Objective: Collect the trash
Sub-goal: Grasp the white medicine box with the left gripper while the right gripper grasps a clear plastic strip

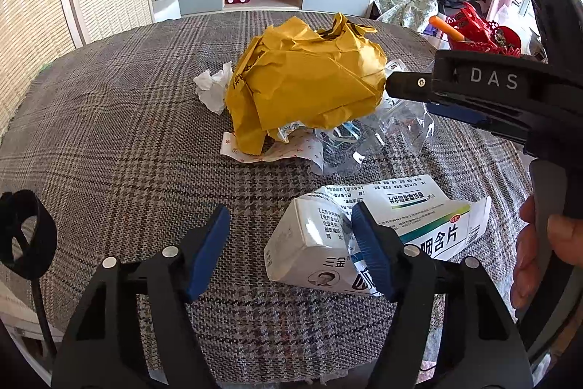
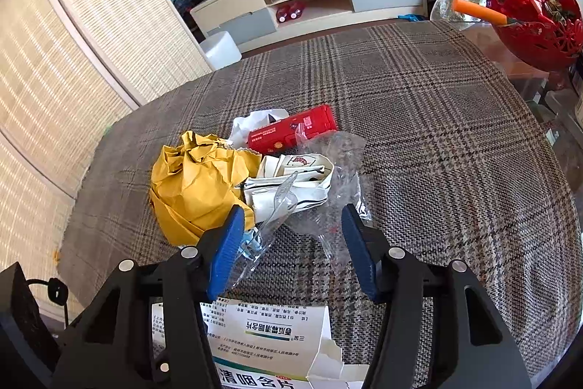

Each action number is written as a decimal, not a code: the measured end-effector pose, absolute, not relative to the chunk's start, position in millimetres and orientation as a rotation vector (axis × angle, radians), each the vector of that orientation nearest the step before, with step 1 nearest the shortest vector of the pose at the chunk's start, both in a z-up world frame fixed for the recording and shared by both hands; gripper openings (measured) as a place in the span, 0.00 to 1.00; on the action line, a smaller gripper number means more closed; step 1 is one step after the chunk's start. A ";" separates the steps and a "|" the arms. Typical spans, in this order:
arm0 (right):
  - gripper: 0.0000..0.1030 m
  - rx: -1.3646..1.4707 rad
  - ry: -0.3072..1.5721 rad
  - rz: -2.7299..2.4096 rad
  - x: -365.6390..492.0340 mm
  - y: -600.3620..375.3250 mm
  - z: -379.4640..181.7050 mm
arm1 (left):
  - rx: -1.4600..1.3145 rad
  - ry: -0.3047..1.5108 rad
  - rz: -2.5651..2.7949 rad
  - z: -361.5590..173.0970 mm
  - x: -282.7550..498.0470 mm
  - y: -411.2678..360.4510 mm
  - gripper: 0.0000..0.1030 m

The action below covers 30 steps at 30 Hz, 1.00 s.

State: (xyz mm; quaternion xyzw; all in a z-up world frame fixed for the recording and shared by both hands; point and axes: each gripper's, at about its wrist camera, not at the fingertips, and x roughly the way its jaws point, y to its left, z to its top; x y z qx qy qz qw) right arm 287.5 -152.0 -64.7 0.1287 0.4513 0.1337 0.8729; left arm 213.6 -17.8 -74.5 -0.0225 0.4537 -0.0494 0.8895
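Hovering over plaid-covered surface: left tool released, jaws spread wide, nothing gripped. White medicine box flattened, lying on surface just beyond right fingertip of left tool. Crumpled yellow paper well ahead, white tissue touching its left side. Right tool released, jaws spread around edge of clear plastic wrap. Red carton farther ahead, behind wrap.

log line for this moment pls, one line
left tool: open, beside white medicine box | right tool: open, over clear plastic wrap | yellow crumpled paper: untouched
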 end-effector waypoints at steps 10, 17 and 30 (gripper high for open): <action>0.19 0.245 0.937 0.287 285.7 -151.5 -62.8 | -0.064 0.943 -0.143 -71.8 205.6 -11.2 0.39; 0.17 0.200 0.901 0.273 264.8 -161.2 -40.0 | -0.026 0.893 -0.135 -50.3 191.2 -11.0 0.37; 0.09 0.144 0.815 0.209 204.4 -197.3 13.2 | 0.041 0.814 -0.148 -13.7 146.9 -25.1 0.37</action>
